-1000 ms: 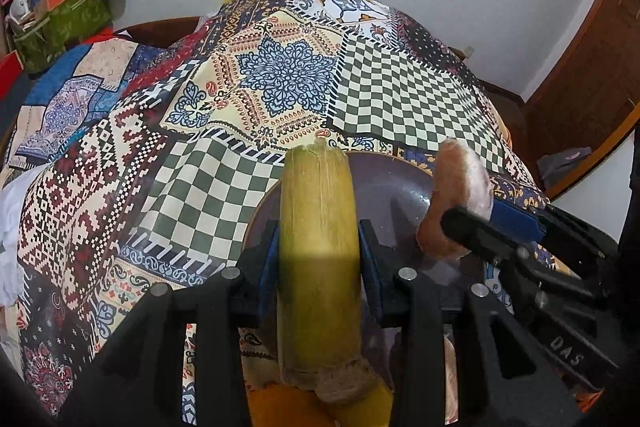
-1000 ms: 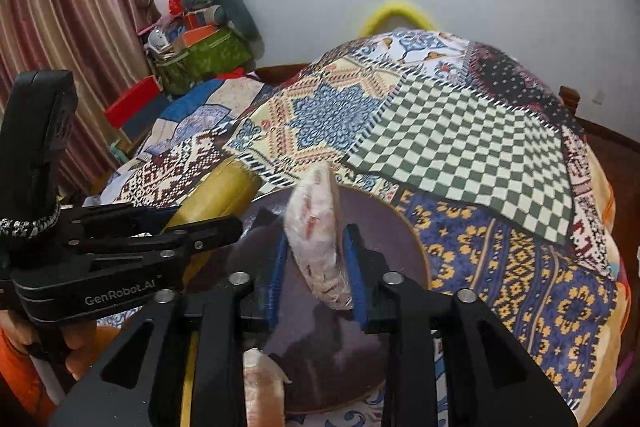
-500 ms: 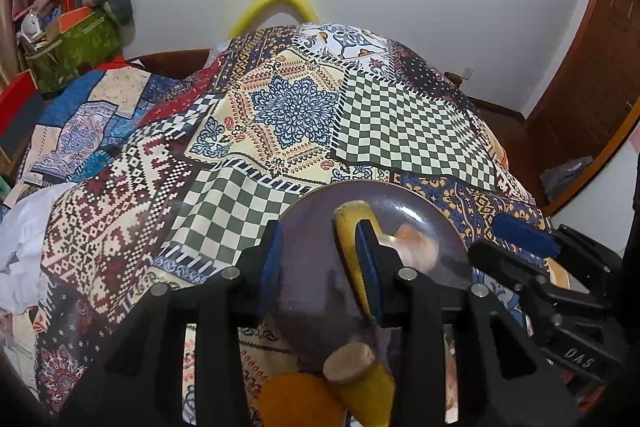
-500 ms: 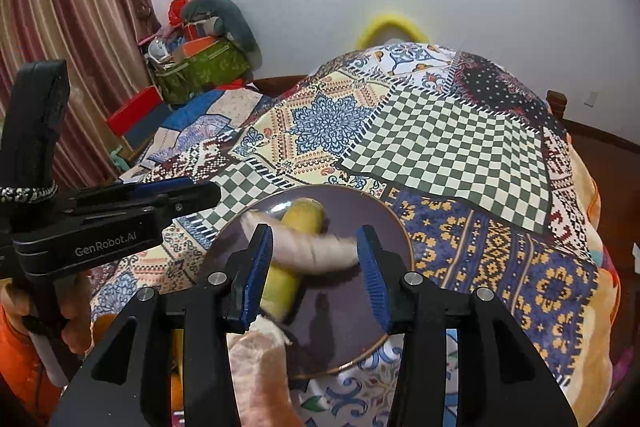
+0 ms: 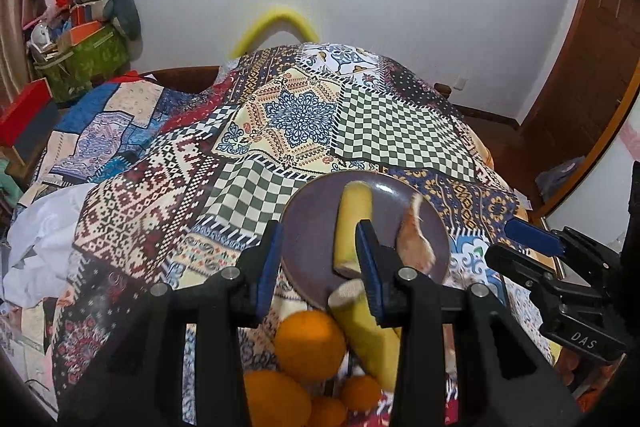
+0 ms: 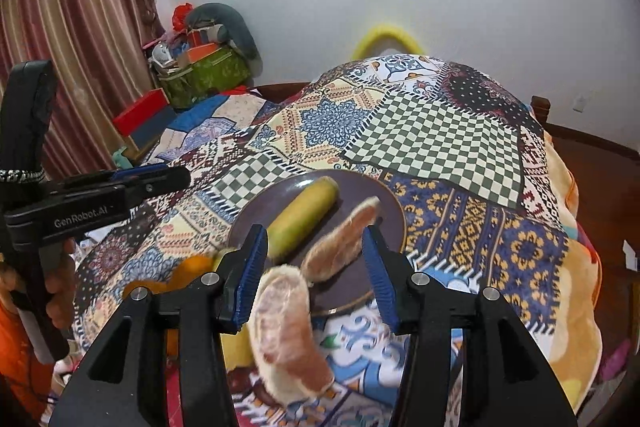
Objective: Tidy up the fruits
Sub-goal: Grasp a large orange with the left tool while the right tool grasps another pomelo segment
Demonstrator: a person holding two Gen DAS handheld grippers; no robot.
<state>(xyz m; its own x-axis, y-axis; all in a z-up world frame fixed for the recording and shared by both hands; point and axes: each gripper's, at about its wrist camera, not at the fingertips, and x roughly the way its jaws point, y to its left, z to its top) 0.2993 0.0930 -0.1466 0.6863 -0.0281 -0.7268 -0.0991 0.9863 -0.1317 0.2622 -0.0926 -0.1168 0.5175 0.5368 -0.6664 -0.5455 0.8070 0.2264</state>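
Observation:
A dark purple plate (image 5: 308, 215) (image 6: 384, 203) lies on the patchwork quilt. On it lie a yellow-green banana piece (image 5: 352, 223) (image 6: 302, 219) and a tan fuzzy fruit piece (image 5: 414, 243) (image 6: 344, 241). My left gripper (image 5: 318, 267) is open and empty, held above the plate's near edge. My right gripper (image 6: 314, 279) is open and empty, just behind the plate. Below the left gripper sit several oranges (image 5: 310, 345) and another banana piece (image 5: 366, 331). Another tan fruit piece (image 6: 286, 331) lies under the right gripper.
The patchwork quilt (image 5: 280, 119) covers a bed that falls away at the right edge. A green bag with clutter (image 5: 84, 55) stands at the back left near a curtain (image 6: 72, 47). A wooden door (image 5: 592, 67) is at the right. White cloth (image 5: 44, 227) lies at the left.
Both grippers opened and let go of their fruit pieces onto the plate, then drew back and up. The banana piece and the tan piece now lie on the plate.

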